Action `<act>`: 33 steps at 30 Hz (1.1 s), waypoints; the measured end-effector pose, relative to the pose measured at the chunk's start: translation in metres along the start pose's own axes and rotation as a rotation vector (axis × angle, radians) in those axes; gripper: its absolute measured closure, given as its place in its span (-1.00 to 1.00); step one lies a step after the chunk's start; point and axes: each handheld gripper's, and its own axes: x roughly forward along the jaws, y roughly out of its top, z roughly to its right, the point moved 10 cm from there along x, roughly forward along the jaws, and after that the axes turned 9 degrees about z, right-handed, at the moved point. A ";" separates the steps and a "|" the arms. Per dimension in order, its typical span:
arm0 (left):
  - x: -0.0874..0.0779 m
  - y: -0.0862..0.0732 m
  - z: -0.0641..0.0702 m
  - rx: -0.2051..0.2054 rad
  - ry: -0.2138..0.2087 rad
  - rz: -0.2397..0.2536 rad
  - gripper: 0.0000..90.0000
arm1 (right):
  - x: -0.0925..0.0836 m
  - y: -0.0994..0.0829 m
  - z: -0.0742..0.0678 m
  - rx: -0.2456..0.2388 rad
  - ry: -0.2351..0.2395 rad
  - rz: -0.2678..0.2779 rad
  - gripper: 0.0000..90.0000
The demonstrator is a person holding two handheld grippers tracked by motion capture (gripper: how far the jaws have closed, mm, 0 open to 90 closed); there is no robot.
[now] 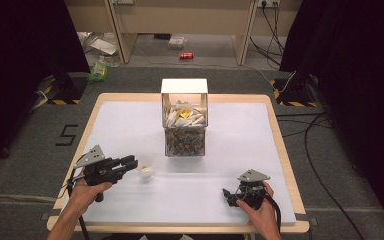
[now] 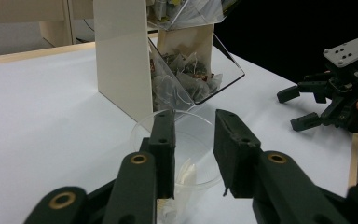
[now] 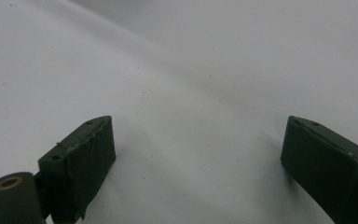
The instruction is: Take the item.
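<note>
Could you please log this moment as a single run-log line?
left gripper: open, jaws at clear cup | right gripper: open, over bare table | dispenser box: upright, table centre

Grey carpet (image 1: 25, 165) surrounds the table (image 1: 280, 130), with black curtains (image 1: 20, 45) at both sides. Beyond the table's far edge stands a wooden desk (image 1: 180, 20); a red can (image 1: 186, 56) and cables (image 1: 320, 150) lie on the floor.

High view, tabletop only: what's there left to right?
Left gripper → small clear cup → tea bag dispenser box → right gripper.
</note>
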 end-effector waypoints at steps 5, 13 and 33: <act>-0.003 0.001 0.000 -0.011 -0.008 -0.011 0.29 | 0.000 0.000 0.000 0.001 0.000 0.000 -0.77; -0.005 0.002 0.000 -0.018 -0.013 -0.020 -0.02 | 0.000 0.000 0.000 -0.004 0.000 0.001 -0.77; -0.018 0.007 -0.008 -0.032 0.022 -0.020 -0.54 | 0.000 0.000 0.000 0.000 0.000 0.000 -0.77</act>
